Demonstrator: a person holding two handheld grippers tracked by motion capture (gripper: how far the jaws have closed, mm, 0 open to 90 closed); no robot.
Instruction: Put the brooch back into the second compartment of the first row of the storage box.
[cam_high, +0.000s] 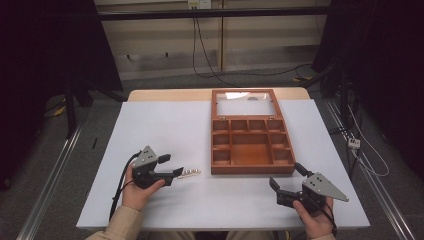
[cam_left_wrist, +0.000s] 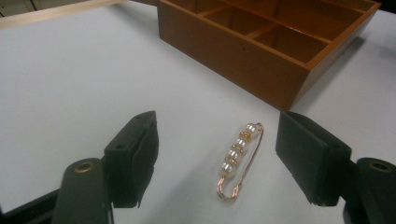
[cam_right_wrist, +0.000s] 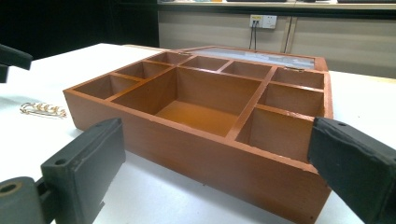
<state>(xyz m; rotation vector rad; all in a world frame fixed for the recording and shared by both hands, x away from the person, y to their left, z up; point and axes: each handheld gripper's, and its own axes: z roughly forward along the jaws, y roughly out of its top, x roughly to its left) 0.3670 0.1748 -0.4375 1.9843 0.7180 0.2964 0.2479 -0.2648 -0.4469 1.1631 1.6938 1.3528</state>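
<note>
left gripper (cam_left_wrist: 217, 158): jaws spread, placed either side of the pearl brooch pin, pads not touching it.
pearl brooch pin (cam_left_wrist: 237, 161): laid flat on the white surface (cam_high: 165, 130), just beside the wooden box's front left corner.
wooden box (cam_high: 250, 145): lid open, compartments seen bare.
right gripper (cam_high: 282, 187): jaws spread, nothing pinched, pointed at the box front.

high view: above the table's (cam_high: 150, 130) near edge, facing forward and down | left gripper view: low, close over pearl pin (cam_left_wrist: 237, 156), wooden box (cam_left_wrist: 243, 56) behind | right gripper view: low, near box's front wall | all 3 share box and pin
</note>
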